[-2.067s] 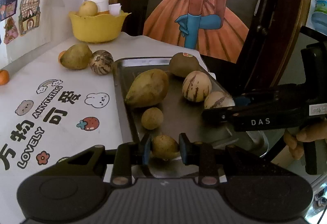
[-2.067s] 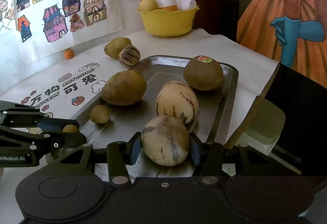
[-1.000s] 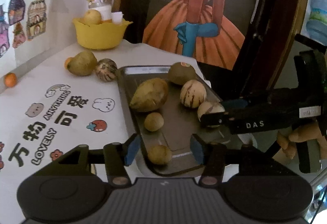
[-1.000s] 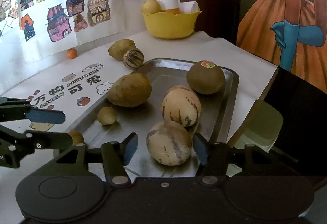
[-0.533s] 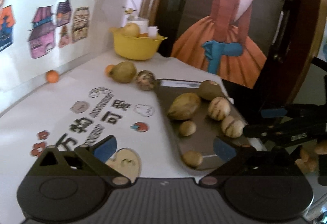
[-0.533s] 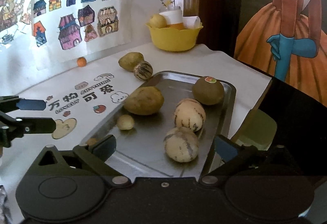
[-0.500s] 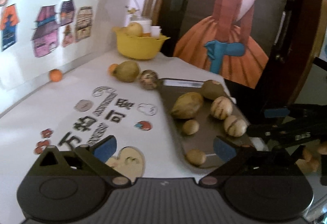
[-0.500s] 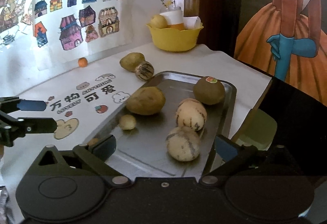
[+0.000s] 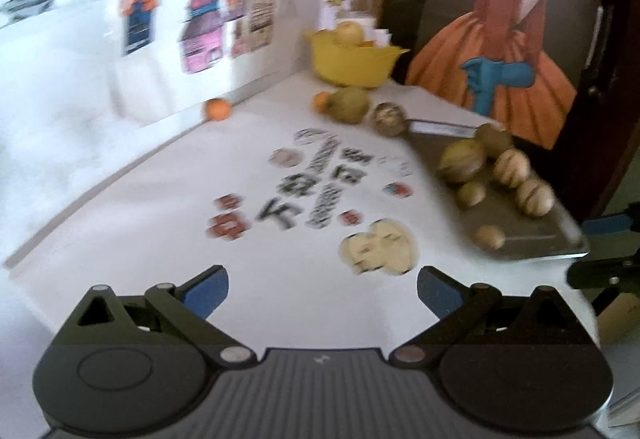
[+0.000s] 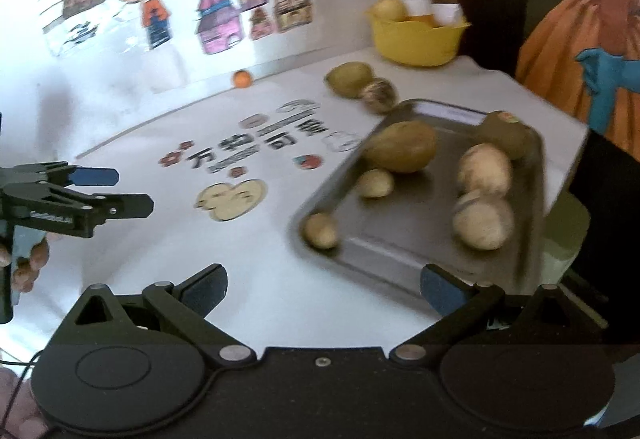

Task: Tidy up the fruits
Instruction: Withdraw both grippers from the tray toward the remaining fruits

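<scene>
A grey metal tray [image 10: 400, 263] holds a large yellow-green fruit [image 10: 402, 146], a brown kiwi [image 10: 506, 133], two striped pale melons [image 10: 484, 169] and two small round fruits [image 10: 320, 230]. The tray also shows in the left wrist view [image 9: 532, 247]. My left gripper [image 9: 322, 293] is open and empty, over the white table to the left of the tray. My right gripper [image 10: 324, 289] is open and empty, just before the tray's near edge. Both views are blurred.
A green fruit [image 10: 349, 78] and a striped fruit [image 10: 378, 91] lie on the table behind the tray. A small orange [image 10: 243, 79] sits by the wall. A yellow bowl [image 10: 418, 37] with fruit stands at the back. The table's right edge drops off beside the tray.
Both grippers let go of their fruits, opened wide and pulled back. The left gripper has swung left over the printed tablecloth. The small fruit and striped melon stay in the tray.
</scene>
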